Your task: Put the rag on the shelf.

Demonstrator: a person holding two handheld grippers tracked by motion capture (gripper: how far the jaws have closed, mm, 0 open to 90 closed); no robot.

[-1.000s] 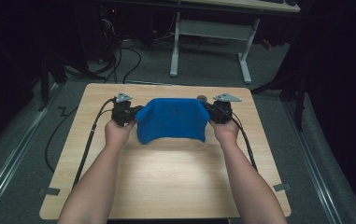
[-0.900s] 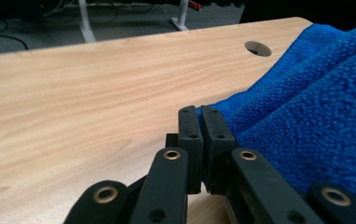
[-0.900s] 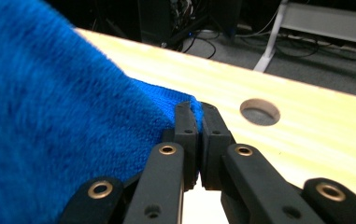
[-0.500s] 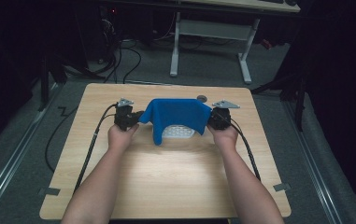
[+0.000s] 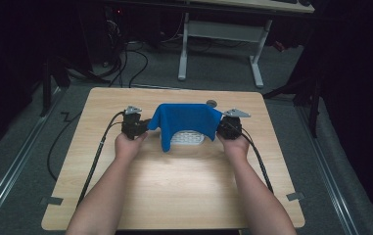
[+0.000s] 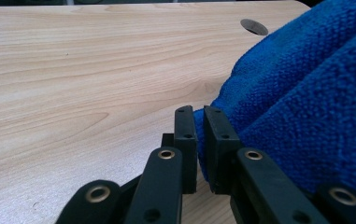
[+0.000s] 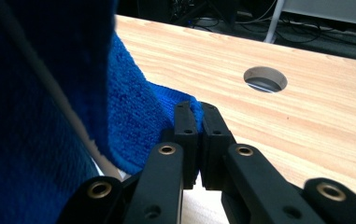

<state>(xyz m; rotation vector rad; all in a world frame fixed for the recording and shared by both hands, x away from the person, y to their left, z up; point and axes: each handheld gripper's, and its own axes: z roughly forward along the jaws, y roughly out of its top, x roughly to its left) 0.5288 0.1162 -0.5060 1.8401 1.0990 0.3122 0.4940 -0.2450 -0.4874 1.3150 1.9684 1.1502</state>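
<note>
A blue cloth [image 5: 186, 121] hangs lifted over the far-middle of the counter [image 5: 174, 196], stretched between the two tongs – its top edge spans from one to the other, and the middle sags with an arched gap at the bottom. Under that gap a white, patterned item [image 5: 188, 137] lies on the counter; can't tell what it is.

Left tongs [image 5: 144, 127] grip the cloth's left corner. In the left gripper view the jaws are clenched on a fold of the cloth [image 6: 302, 107], w/ blue fabric squeezed between the pads [image 6: 185, 140]. Right tongs [image 5: 221, 128] grip the right corner; in the right gripper view the jaws are clamped on the cloth's hem [image 7: 133, 126], nearly touching each other.

Each tongs is held by a hand – left hand [image 5: 128, 143], right hand [image 5: 235, 146] – forearms coming in from the near edge. Black cables trail back toward the near side along both arms.

A round hole [image 5: 211, 103] sits in the counter just beyond the cloth, also seen at the far right in the right gripper view [image 7: 265, 78]. Beyond the counter, a white-legged desk [image 5: 218, 44] stands on the floor in a dark room.
</note>
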